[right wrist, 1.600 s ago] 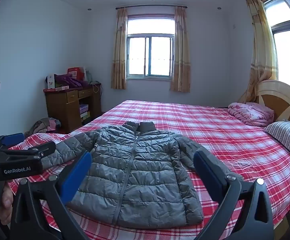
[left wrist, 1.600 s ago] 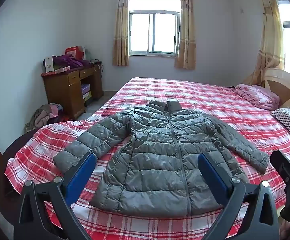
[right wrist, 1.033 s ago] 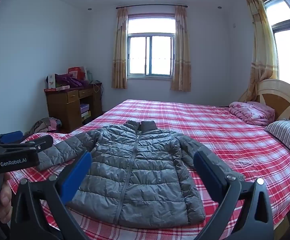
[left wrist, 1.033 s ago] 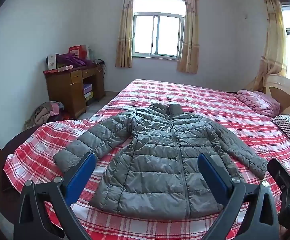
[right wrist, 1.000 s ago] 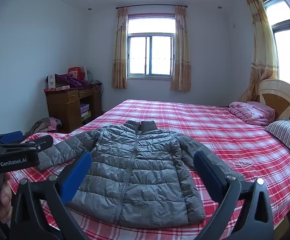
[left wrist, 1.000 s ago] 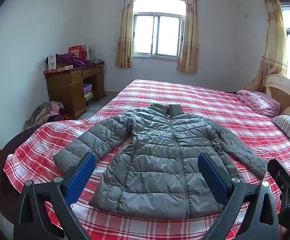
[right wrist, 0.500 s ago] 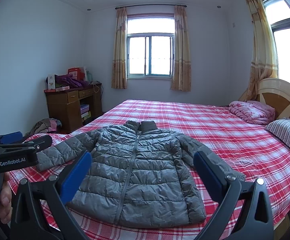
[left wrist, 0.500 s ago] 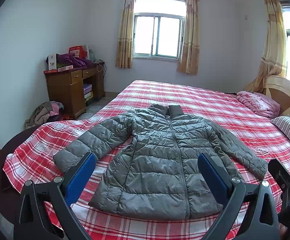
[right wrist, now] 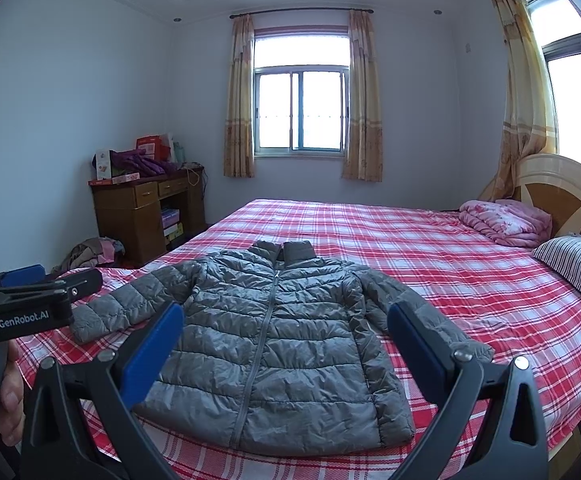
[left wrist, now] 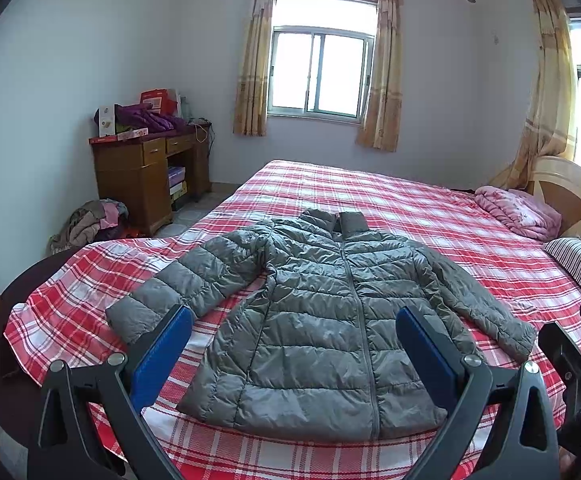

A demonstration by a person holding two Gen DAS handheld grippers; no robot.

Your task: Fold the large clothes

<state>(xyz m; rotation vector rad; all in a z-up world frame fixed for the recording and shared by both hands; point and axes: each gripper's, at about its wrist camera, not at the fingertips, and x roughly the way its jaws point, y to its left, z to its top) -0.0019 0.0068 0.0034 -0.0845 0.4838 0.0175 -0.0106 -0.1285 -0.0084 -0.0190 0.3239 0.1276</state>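
From my left wrist camera I see a grey puffer jacket point(left wrist: 322, 320) spread flat, zipped, front up, on the red plaid bedspread point(left wrist: 390, 200), collar toward the window point(left wrist: 320, 76), both sleeves angled outward. My left gripper point(left wrist: 294, 340) hovers short of the hem, its blue-padded fingers point(left wrist: 162, 356) spread wide with nothing between them. Part of the right gripper point(left wrist: 578, 364) shows at the right edge. A wooden desk point(left wrist: 142, 176) stands by the left wall, clothes heaped beside it; a pink quilt point(left wrist: 518, 216) and striped pillow point(left wrist: 578, 264) lie near the headboard.
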